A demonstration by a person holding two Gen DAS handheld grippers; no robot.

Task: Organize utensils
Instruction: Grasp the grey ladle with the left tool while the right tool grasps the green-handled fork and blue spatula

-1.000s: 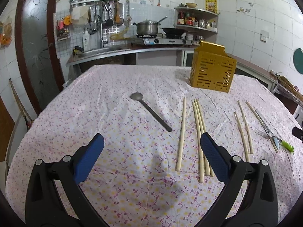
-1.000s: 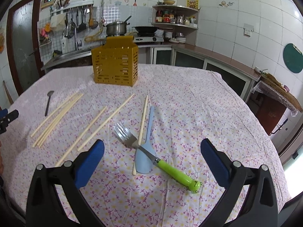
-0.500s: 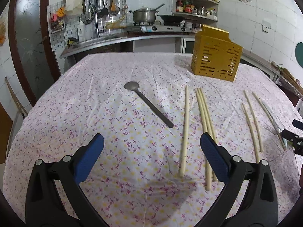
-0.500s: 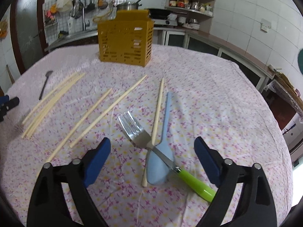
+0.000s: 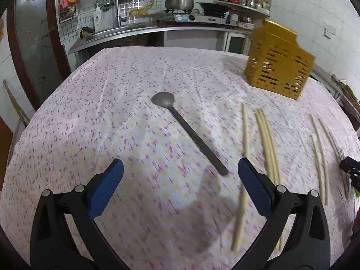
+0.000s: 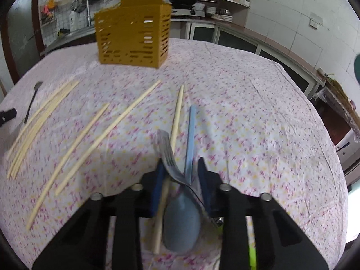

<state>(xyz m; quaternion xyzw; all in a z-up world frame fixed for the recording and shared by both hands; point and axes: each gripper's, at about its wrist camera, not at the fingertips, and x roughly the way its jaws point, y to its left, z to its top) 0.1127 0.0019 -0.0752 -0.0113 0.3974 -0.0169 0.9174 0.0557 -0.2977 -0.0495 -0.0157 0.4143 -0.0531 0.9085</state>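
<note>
My right gripper (image 6: pixel 180 171) is down over a fork (image 6: pixel 166 150) with a green handle, a light blue spoon (image 6: pixel 190 135) and one chopstick (image 6: pixel 176 114). All three pass between its jaws. The jaws are closing and stand narrow around the fork's neck, and I see no firm pinch. My left gripper (image 5: pixel 180 166) is open above the cloth. The handle end of a grey metal spoon (image 5: pixel 186 132) lies just ahead between its fingers. Several loose chopsticks (image 5: pixel 267 144) lie to its right. The yellow slotted utensil holder (image 5: pixel 279 67) stands at the far side of the table.
A floral tablecloth (image 5: pixel 112 90) covers the table. More chopsticks (image 6: pixel 112 123) lie left of the right gripper. Behind the table are a kitchen counter with a sink and a pot on a stove (image 5: pixel 180 0). A dark door (image 5: pixel 33 45) stands at the left.
Both grippers moved forward and down toward the table. The right gripper's jaws went from wide open to narrow around the fork, blue spoon and chopstick. The left gripper stayed open.
</note>
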